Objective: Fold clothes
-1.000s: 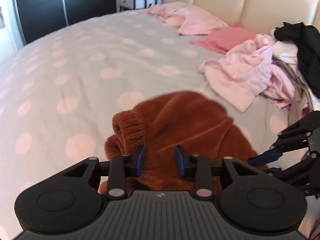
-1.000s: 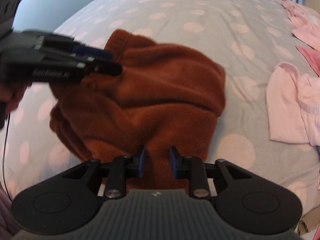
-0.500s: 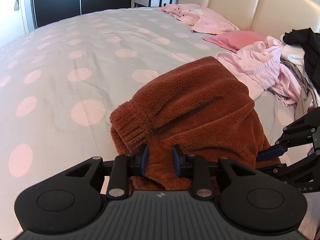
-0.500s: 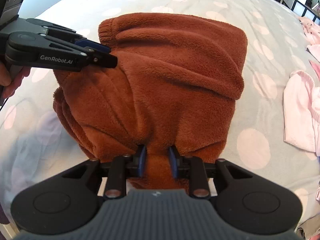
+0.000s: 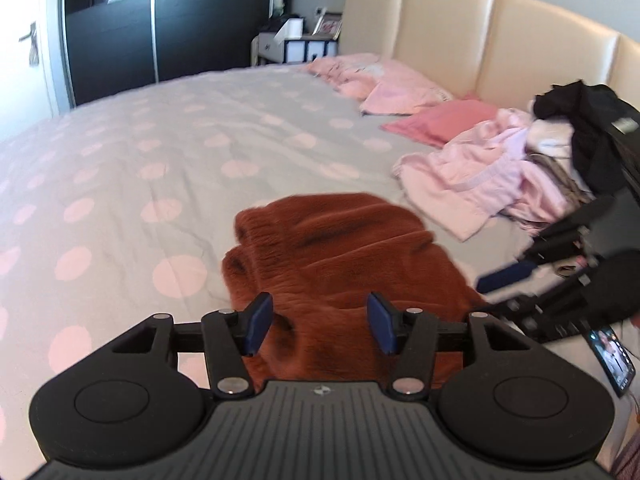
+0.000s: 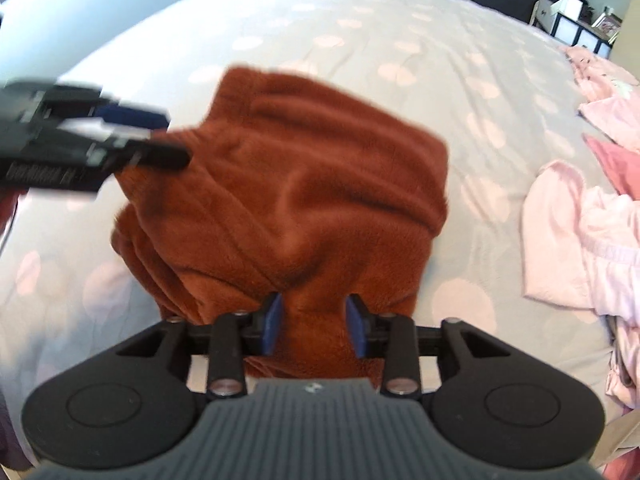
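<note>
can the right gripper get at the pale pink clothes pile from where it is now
Probably yes. The right gripper, jaws opening around the brown fleece, has only bare bedspread between it and the pink pile.

Soft daylight fills both fisheye views; the fuzzy rust-brown fleece garment (image 5: 340, 256) is motion-blurred, and the cream padded headboard (image 5: 480, 40) behind it bows.

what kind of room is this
Most likely a bedroom: a wide bed with a spotted duvet, a padded headboard behind pink pillows, and a bedside unit in the far corner.
</note>
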